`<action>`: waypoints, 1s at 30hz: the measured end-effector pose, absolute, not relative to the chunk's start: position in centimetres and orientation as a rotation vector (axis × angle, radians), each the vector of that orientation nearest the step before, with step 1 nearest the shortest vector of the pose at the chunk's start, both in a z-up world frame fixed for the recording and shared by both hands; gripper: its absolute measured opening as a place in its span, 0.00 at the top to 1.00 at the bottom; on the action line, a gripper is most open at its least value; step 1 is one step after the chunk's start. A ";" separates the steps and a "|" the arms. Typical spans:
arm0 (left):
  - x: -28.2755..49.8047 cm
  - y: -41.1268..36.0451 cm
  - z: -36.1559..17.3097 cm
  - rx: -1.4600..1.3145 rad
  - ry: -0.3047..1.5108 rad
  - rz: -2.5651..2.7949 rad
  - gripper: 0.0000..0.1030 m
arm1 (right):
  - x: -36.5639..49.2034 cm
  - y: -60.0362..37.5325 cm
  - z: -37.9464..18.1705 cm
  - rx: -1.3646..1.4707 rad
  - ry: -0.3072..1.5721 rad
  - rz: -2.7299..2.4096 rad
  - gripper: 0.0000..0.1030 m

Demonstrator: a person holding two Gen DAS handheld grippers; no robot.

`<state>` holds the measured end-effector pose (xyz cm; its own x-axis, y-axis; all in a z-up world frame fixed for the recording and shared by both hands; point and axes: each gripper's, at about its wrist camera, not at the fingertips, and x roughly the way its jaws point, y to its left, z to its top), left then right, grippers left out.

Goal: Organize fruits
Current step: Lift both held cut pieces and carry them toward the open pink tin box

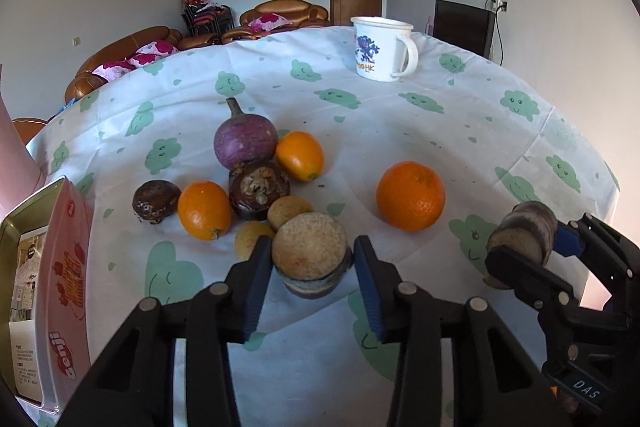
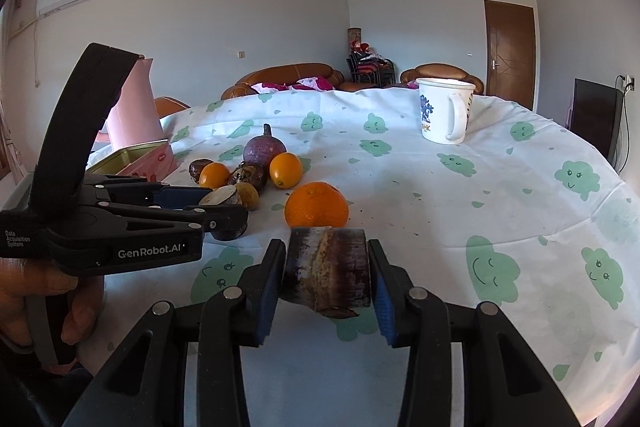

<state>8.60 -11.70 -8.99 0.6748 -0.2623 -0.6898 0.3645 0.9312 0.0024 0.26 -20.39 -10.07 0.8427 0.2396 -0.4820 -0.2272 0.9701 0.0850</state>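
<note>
My left gripper is shut on a cut mangosteen half, pale cut face up, just above the cloth. My right gripper is shut on another dark purple cut piece, held off the table; it also shows at the right of the left wrist view, right gripper. Behind the left gripper lies a cluster: a purple stemmed fruit, two small oranges, two dark mangosteens and two small tan fruits. A larger orange sits apart to the right.
An open pink tin box stands at the table's left edge. A white mug stands at the far side. The table wears a white cloth with green clouds. A person's hand holds the left gripper.
</note>
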 end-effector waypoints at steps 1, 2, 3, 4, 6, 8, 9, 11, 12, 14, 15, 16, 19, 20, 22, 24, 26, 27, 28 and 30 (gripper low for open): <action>8.5 -11.5 -8.9 0.137 0.749 -0.353 0.58 | 0.2 -20.4 -10.0 0.026 0.506 0.247 0.59; 8.4 -11.3 -8.8 0.126 0.742 -0.358 0.58 | 0.1 -20.4 -9.9 0.027 0.500 0.249 0.59; 8.2 -11.0 -8.6 0.115 0.733 -0.364 0.58 | 0.1 -20.4 -9.8 0.026 0.494 0.252 0.59; 8.0 -10.9 -8.4 0.111 0.724 -0.367 0.58 | 0.1 -20.4 -9.7 0.025 0.491 0.253 0.59; 7.6 -10.7 -8.2 0.110 0.707 -0.367 0.58 | 0.1 -20.2 -9.7 0.023 0.490 0.259 0.59; 7.3 -10.4 -7.9 0.102 0.695 -0.372 0.58 | 0.1 -20.0 -9.7 0.019 0.489 0.268 0.59; 7.1 -10.4 -7.9 0.102 0.689 -0.376 0.58 | 0.1 -19.8 -9.7 0.017 0.488 0.274 0.59; 6.8 -10.3 -7.8 0.107 0.677 -0.378 0.58 | 0.0 -19.5 -9.6 0.013 0.484 0.284 0.59; 6.7 -10.2 -7.8 0.108 0.674 -0.376 0.58 | 0.0 -19.4 -9.5 0.011 0.482 0.289 0.59; 6.4 -10.0 -7.7 0.102 0.666 -0.383 0.58 | 0.0 -19.2 -9.4 0.008 0.477 0.296 0.59; 6.3 -9.8 -7.6 0.098 0.663 -0.382 0.58 | 0.0 -19.1 -9.3 0.008 0.474 0.299 0.59; 6.2 -9.6 -7.5 0.093 0.657 -0.381 0.58 | -0.1 -19.0 -9.3 0.007 0.472 0.302 0.59; 5.8 -8.9 -7.0 0.086 0.634 -0.369 0.58 | -0.1 -18.8 -9.1 0.001 0.466 0.312 0.59; 5.7 -8.6 -6.9 0.081 0.628 -0.365 0.58 | -0.1 -18.6 -9.0 -0.002 0.464 0.317 0.59; 5.5 -8.1 -6.6 0.070 0.616 -0.358 0.58 | -0.1 -18.3 -8.7 -0.009 0.458 0.326 0.59; 5.4 -7.6 -6.4 0.065 0.606 -0.347 0.58 | -0.2 -18.0 -8.4 -0.013 0.450 0.337 0.59; 5.2 -7.1 -6.2 0.059 0.597 -0.338 0.58 | -0.1 -17.7 -8.1 -0.019 0.442 0.348 0.59; 5.1 -6.8 -6.1 0.055 0.593 -0.333 0.58 | -0.1 -17.5 -7.9 -0.023 0.440 0.353 0.59; 5.1 -6.6 -6.0 0.051 0.589 -0.328 0.58 | 0.0 -17.3 -7.8 -0.026 0.439 0.359 0.59; 5.0 -6.1 -5.8 0.043 0.581 -0.316 0.58 | 0.2 -17.0 -7.4 -0.031 0.434 0.373 0.59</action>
<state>5.00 -6.05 -5.81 0.7890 -0.2816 -0.5461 0.3059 0.9508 -0.0482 0.15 -16.96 -7.43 0.8406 0.3460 -0.4166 -0.3592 0.9320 0.0493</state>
